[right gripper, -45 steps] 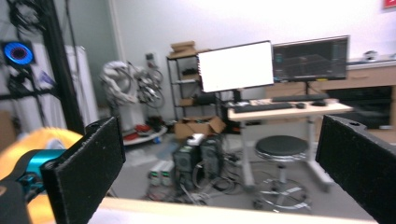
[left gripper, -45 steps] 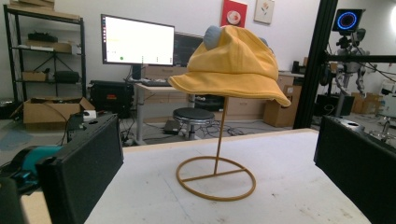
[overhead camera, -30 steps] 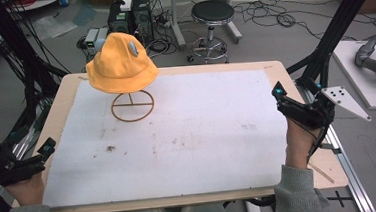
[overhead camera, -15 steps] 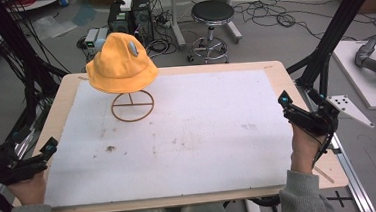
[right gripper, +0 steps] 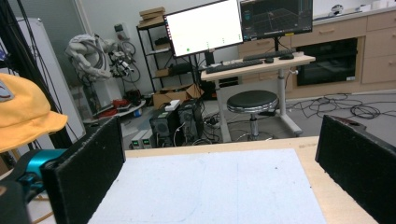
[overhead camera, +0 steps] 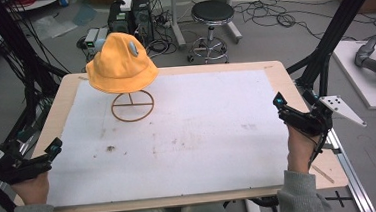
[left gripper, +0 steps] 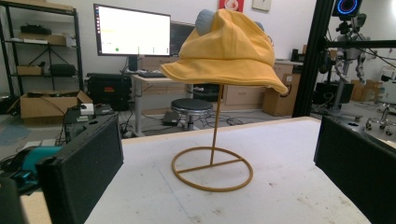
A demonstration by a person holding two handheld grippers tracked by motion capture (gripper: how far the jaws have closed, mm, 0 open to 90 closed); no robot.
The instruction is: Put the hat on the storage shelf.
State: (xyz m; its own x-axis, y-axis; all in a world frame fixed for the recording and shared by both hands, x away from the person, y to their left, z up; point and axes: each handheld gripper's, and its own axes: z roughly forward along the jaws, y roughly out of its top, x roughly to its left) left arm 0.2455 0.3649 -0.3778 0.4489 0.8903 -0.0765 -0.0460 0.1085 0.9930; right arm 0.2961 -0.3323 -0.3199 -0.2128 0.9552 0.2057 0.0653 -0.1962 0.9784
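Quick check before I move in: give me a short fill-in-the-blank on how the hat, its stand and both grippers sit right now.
1. The yellow hat sits on top of a wire ____.
2. The stand's base is shaped like a ____.
3. The jaws of the left gripper and the right gripper are both ____.
4. The hat stands nearer the ____ gripper.

Missing words: stand; ring; open; left

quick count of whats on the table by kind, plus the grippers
yellow hat: 1
wire hat stand: 1
white mat covering the table: 1
grippers: 2, the left gripper and the right gripper, both open and holding nothing
total: 5
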